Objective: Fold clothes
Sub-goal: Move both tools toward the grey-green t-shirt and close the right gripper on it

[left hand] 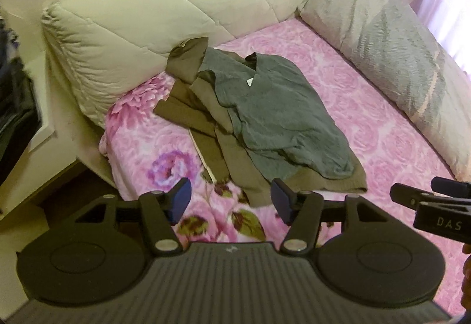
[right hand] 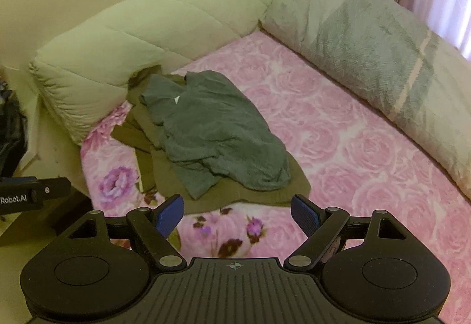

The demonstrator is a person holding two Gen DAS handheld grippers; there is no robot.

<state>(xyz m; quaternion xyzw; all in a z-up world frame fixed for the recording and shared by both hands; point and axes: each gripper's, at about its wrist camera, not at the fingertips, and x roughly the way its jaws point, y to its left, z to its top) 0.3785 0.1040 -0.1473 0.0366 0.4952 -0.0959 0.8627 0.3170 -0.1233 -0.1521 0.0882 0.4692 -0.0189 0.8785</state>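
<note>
On the pink bed (left hand: 368,129), near the cream quilt (left hand: 164,8), I see two garments heaped: a grey shirt (left hand: 273,115), crumpled, collar up, lying over an olive one (left hand: 212,117) that sticks out around it. Two pillows-or-rolls: quilt and grey blanket (left hand: 391,50). Left gripper (left hand: 231,198) and right gripper (right hand: 237,215) both spread wide, nothing between pads, both short of the heap.
</note>
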